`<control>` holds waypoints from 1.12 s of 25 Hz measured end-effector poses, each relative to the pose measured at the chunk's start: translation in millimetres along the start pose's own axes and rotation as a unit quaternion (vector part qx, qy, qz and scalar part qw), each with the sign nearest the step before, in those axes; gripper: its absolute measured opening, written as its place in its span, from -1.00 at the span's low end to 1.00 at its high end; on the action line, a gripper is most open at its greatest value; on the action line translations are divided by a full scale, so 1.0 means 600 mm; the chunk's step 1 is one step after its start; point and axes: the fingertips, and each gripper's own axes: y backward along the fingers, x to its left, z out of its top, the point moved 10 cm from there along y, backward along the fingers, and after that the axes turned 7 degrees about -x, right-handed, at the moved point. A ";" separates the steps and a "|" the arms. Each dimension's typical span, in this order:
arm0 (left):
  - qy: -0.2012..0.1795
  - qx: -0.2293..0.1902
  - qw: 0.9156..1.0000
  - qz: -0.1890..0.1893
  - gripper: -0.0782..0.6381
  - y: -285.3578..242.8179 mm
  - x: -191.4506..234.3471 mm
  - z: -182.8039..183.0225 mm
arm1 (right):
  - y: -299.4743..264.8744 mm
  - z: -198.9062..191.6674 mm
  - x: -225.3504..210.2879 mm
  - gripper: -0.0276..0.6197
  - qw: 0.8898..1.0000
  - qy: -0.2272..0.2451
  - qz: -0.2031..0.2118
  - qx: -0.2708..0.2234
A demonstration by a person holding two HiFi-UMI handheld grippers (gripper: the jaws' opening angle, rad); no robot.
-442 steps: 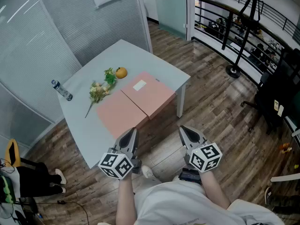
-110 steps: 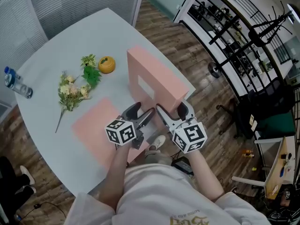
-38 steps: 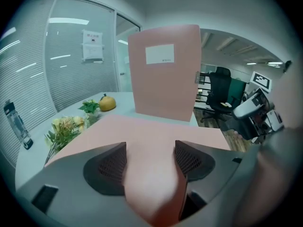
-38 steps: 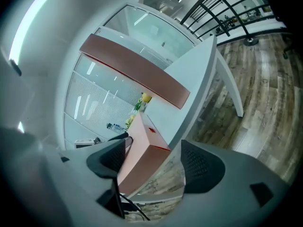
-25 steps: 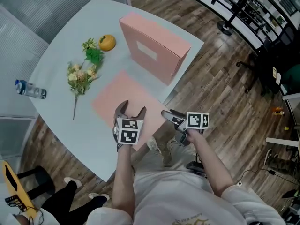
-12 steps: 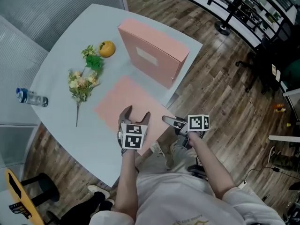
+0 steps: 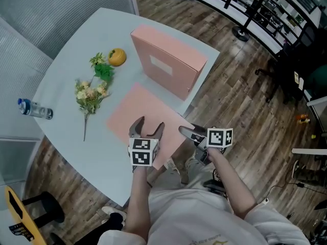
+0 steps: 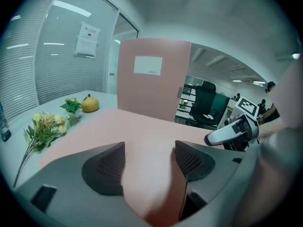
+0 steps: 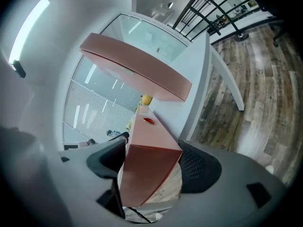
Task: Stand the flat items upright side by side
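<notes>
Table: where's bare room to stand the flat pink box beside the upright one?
Bare: between upright pink box and orange fruit; between flower sprig and clear bottle. Crowded: flat pink box, left gripper and right gripper at it.

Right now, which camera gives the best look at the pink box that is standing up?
The head view: the standing pink box shows whole, from above, on the table. The left gripper view shows only its labelled face; the right gripper view shows it slanted and warped.
</notes>
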 end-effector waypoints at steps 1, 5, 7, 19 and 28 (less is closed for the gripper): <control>0.001 -0.004 1.000 0.000 0.13 0.000 0.001 0.002 | 0.001 0.004 0.004 0.20 1.000 0.007 -0.001 -0.002; 0.011 -0.035 0.999 -0.007 0.13 0.008 0.000 0.010 | 0.009 0.016 0.025 0.20 0.999 0.038 -0.004 -0.010; 0.020 -0.058 0.998 -0.009 0.13 0.016 -0.001 0.012 | 0.014 0.024 0.040 0.19 0.998 0.056 -0.003 -0.012; 0.049 -0.126 0.990 -0.030 0.13 0.043 0.008 0.026 | 0.031 0.051 0.112 0.19 0.984 0.177 -0.011 -0.034; 0.064 -0.152 0.985 -0.039 0.13 0.063 0.018 0.033 | 0.034 0.055 0.158 0.19 0.969 0.245 -0.024 -0.033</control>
